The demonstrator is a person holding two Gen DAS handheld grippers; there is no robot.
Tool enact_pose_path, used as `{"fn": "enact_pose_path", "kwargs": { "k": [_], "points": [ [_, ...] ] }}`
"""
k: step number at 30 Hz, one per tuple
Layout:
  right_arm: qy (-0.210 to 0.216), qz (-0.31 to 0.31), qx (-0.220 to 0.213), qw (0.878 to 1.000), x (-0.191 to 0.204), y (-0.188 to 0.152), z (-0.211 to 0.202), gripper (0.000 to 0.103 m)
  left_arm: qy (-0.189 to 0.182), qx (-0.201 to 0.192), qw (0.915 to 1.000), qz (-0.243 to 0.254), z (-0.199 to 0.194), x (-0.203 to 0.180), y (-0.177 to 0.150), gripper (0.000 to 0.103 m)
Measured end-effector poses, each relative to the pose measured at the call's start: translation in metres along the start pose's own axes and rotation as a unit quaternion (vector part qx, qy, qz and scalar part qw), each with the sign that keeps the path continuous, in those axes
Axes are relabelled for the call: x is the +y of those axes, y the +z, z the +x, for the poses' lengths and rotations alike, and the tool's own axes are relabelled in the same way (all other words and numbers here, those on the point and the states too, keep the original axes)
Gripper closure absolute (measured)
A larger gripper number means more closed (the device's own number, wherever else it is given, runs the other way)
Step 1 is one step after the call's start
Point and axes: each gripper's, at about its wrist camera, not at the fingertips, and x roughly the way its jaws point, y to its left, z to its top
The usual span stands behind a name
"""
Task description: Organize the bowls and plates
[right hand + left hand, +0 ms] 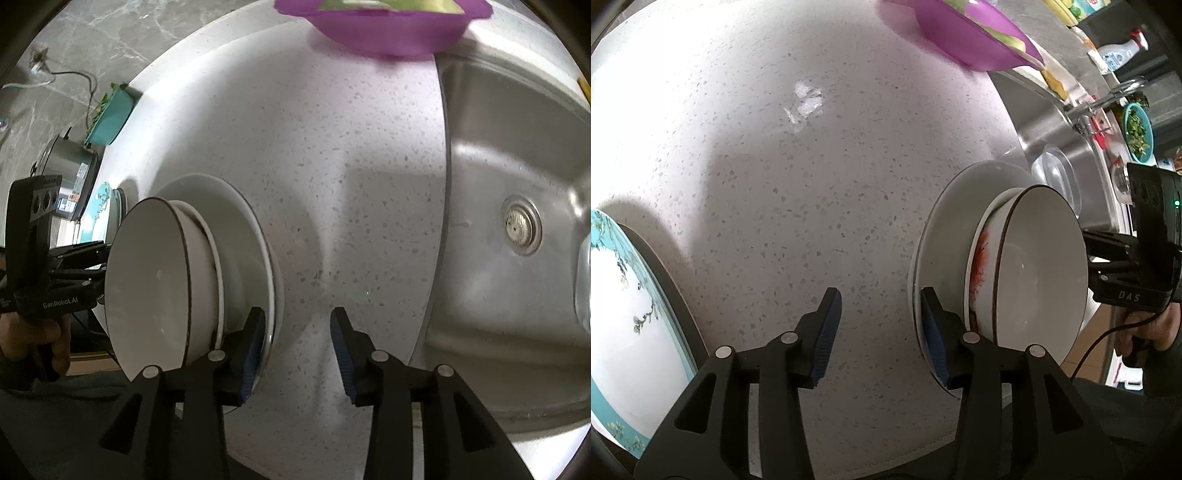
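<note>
I am flanking the stacked bowls (1027, 266) at three o'clock, left gripper (879, 332) and right gripper (299, 339) both gaping empty, seemingly risking toppling them by nudging the plate (255, 236) beneath.

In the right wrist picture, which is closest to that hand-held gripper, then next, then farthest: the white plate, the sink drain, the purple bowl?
From the right hand-held gripper:
1. White plate, touching its left finger, under the stacked bowls.
2. Sink drain, off to the right in the steel sink.
3. Purple bowl, far across the counter at the top.
</note>
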Motion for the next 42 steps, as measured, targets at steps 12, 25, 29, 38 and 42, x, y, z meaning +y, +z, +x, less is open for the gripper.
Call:
{"fn": "enact_pose_path", "kwargs": {
  "k": [12, 25, 29, 38, 42],
  "points": [
    [-0.009, -0.005, -0.014, 1.000, 0.003, -0.005, -0.013, 0.061, 0.017, -0.017, 0.9996, -0.017, -0.019, 0.000, -0.012, 0.054],
    [-0.014, -0.010, 0.022, 1.000, 0.007, -0.018, -0.012, 0.048, 0.036, 0.019, 0.9990, 0.016, -0.008, -0.007, -0.023, 0.048],
    [-0.009, -0.006, 0.014, 1.000, 0.003, -0.018, -0.010, 0.048, 0.020, 0.010, 0.9996, 0.015, 0.000, -0.004, -0.022, 0.048],
    [0.012, 0.007, 0.015, 1.000, 0.004, -0.020, 0.011, 0.056, -0.013, 0.001, 0.9993, 0.036, 0.015, -0.019, -0.018, 0.070],
    [0.015, 0.005, 0.004, 1.000, 0.007, -0.020, 0.012, 0.064, -0.015, -0.007, 0.9990, 0.042, 0.014, -0.022, -0.017, 0.073]
  ]
}}
